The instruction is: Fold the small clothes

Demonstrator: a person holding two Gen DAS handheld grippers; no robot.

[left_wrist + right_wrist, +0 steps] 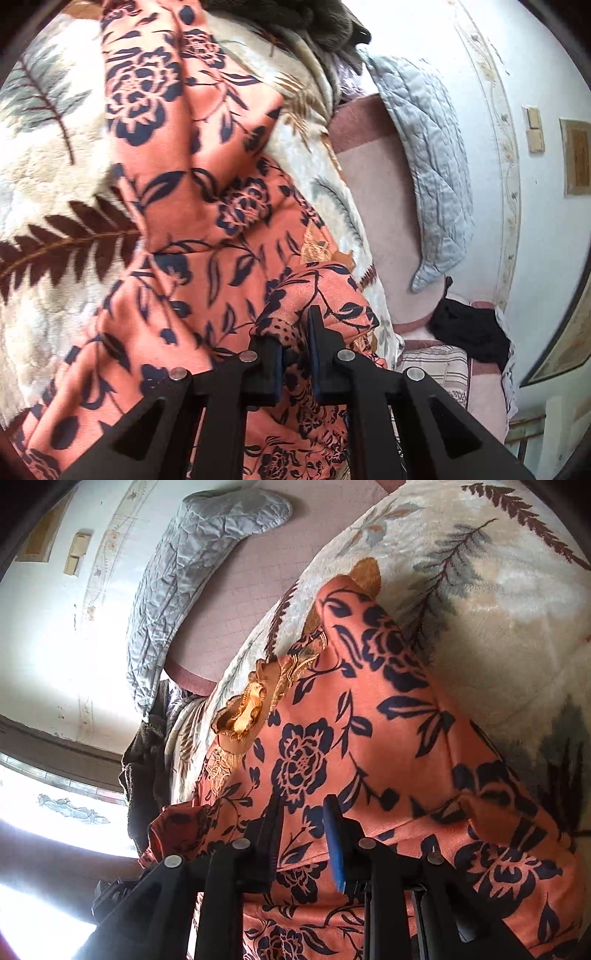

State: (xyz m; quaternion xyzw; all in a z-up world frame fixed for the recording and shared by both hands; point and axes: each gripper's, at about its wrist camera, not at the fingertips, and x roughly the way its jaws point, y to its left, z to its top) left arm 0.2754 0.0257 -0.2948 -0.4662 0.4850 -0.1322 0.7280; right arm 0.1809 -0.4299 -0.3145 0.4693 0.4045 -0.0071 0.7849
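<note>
An orange garment (207,206) with a dark blue flower print lies spread over a cream blanket (48,177) with a leaf pattern. My left gripper (295,332) is shut on a bunched edge of that garment, which humps up over the fingertips. In the right wrist view the same garment (369,738) lies mostly flat, its gold lace neckline (251,709) towards the far left. My right gripper (303,805) hovers low over it with the jaws narrowly apart. Cloth shows in the gap, and the blue pad (336,849) is bare.
A grey quilted cover (424,147) leans on the white wall beyond a pink sheet (369,177). A black cloth (469,328) lies at the bed's right end. In the right wrist view a dark cloth (144,760) hangs by the blanket's (498,609) left edge.
</note>
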